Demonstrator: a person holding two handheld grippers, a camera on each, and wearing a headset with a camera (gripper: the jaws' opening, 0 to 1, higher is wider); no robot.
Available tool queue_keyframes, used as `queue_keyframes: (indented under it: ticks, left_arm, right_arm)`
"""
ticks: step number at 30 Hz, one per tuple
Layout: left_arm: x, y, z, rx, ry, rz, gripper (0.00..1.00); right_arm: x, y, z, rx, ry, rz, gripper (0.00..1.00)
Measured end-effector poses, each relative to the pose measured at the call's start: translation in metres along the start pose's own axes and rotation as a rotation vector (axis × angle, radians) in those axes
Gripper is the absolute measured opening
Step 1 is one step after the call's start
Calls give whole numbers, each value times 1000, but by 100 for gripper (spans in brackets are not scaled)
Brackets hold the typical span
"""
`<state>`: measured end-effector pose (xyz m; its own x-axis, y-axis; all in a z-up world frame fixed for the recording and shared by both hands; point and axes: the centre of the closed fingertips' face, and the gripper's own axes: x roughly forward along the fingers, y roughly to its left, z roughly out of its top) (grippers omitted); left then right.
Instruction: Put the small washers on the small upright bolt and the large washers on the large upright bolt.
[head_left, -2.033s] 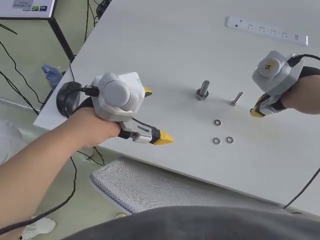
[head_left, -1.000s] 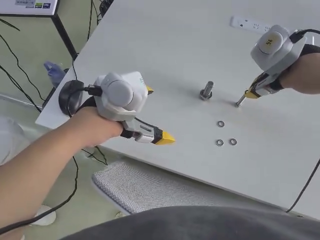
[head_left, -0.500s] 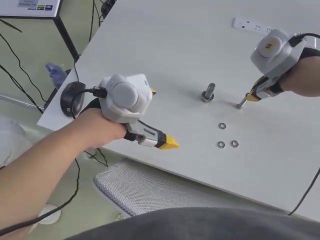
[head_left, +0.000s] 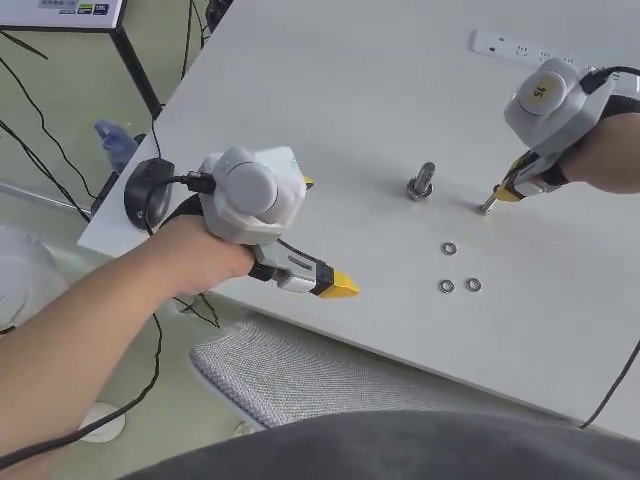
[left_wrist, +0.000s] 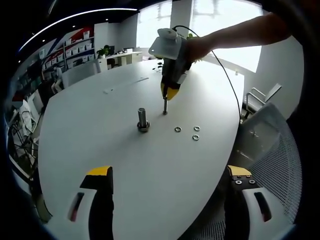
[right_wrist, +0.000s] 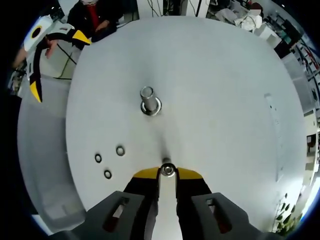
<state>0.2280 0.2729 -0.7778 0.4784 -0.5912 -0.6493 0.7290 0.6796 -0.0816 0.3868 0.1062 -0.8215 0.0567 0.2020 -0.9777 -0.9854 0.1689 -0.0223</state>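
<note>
Where the white table (head_left: 330, 90) carries the work, the left gripper (head_left: 320, 236) hangs well apart from the large bolt (head_left: 422, 181), jaws spread wide (nothing held). The right gripper (head_left: 505, 193) clamps the small bolt (head_left: 488, 205), which stands near the large bolt. Three washers (head_left: 449, 248) lie flat near the large bolt.

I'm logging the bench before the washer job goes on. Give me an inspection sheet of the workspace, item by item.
Surface: white table, with the parts near its front edge.
Job's things: large bolt is upright with a ring at its base. Small bolt is upright beside it. Three small washers lie loose, apart from both bolts.
Clutter: power strip at the far edge.
Grippers: right claw is shut on the small bolt's top. Left claw is open and empty.
Cables: black lead plugged into the left gripper, with more on the floor.
Surroundings: mesh chair below the table edge.
</note>
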Motion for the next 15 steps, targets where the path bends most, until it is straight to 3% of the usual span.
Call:
queue_keyframes:
  ticks: [4,15]
  left_arm:
    - [0,1,2,4,-8,1,92]
    - [2,2,1,-1,1,-5,91]
  right_arm:
    - [5,-5,-2,-4,2,-2,12]
    - [11,2,0,-25,13,7,12]
